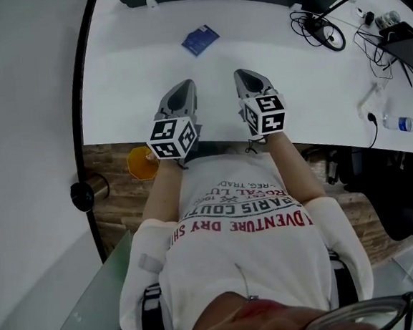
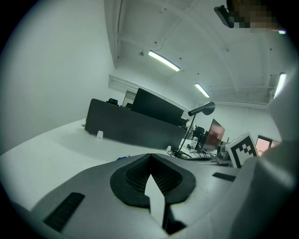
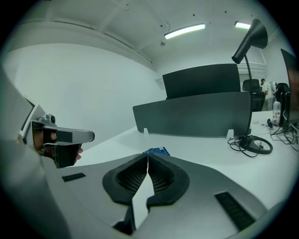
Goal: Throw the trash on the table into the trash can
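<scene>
Left gripper (image 1: 183,89) and right gripper (image 1: 246,75) sit side by side over the near edge of the white desk (image 1: 133,66), pointing away from the person. Both sets of jaws are closed, tips meeting, nothing between them. Blue packet (image 1: 200,40) lies flat on the desk ahead, apart from both. Orange bin (image 1: 142,164) stands on the floor below the desk edge, left of the left gripper.

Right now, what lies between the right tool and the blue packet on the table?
Nothing: the head view shows only bare white table between the right tool and the blue packet.
</scene>
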Action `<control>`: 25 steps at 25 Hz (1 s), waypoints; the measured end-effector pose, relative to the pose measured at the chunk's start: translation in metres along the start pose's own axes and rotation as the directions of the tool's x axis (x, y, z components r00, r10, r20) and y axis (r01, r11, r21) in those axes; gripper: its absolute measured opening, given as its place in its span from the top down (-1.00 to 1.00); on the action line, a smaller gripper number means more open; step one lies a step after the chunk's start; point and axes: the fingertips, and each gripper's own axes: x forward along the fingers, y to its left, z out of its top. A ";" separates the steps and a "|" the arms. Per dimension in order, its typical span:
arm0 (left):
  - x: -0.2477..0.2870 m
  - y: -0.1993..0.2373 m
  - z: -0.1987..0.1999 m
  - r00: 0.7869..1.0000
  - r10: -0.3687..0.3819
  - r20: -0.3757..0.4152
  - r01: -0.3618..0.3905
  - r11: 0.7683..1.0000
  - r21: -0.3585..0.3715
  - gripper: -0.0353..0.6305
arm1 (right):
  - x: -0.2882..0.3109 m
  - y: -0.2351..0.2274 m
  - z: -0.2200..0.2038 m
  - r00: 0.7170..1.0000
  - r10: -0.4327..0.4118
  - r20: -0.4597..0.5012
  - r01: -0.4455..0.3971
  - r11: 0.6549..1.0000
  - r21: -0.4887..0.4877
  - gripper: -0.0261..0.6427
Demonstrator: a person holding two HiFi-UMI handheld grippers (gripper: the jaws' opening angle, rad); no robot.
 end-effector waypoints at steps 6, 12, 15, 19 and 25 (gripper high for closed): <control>0.025 0.060 0.019 1.000 -0.002 0.000 0.002 1.000 -0.006 0.82 | 0.073 0.017 0.015 0.996 0.014 -0.086 -0.019 0.999 -0.051 0.83; 0.048 0.113 0.028 0.999 -0.016 -0.036 0.015 0.999 -0.036 0.82 | 0.144 0.028 0.013 0.984 0.002 -0.178 -0.007 1.000 -0.027 0.25; 0.061 0.138 0.025 0.997 -0.031 -0.066 0.028 0.998 -0.051 0.82 | 0.179 0.029 -0.001 0.966 -0.014 -0.258 0.002 0.999 -0.049 0.14; 0.079 0.161 0.015 0.991 -0.063 -0.118 0.055 0.996 -0.069 0.82 | 0.217 0.021 -0.021 0.939 -0.049 -0.340 0.027 0.997 -0.070 0.13; 0.108 0.181 -0.005 0.974 -0.123 -0.190 0.109 0.991 -0.083 0.82 | 0.259 0.002 -0.052 0.888 -0.091 -0.452 0.060 0.995 -0.082 0.13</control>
